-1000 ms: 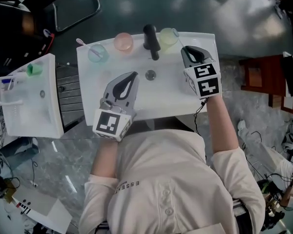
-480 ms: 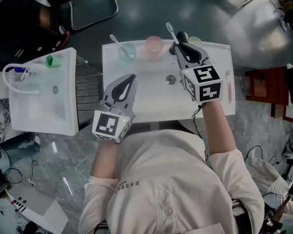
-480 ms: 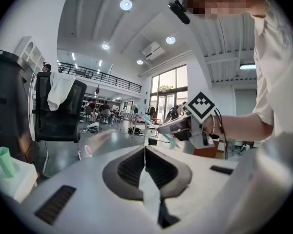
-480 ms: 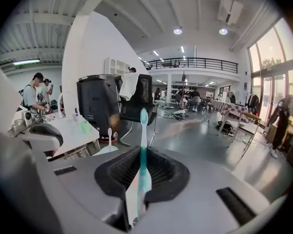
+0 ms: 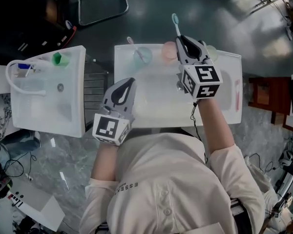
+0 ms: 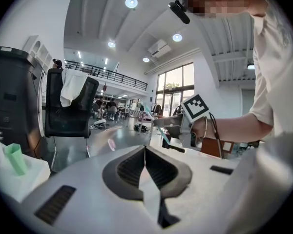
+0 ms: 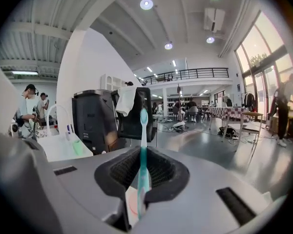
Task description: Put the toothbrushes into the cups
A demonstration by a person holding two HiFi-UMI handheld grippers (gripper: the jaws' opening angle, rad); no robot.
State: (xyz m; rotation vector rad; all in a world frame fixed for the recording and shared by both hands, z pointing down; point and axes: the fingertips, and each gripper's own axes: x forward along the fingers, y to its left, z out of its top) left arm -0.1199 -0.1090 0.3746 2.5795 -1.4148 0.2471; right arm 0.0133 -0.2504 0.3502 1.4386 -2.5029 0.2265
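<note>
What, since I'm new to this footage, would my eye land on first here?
The teal toothbrush pinched in the right gripper, its head poking out past the jaws above the back edge of the white sink. Next, the blue cup on that edge, already holding a second toothbrush, and the left gripper, shut and empty over the sink's front left.

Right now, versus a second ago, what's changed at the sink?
The right gripper has swung left from the right end of the sink to the pink cup, lifting the teal toothbrush clamped in its jaws; no brush showed there a second ago. The left gripper, shut and empty, drifted toward the sink's left edge. The blue cup and the brush in it stayed put.
</note>
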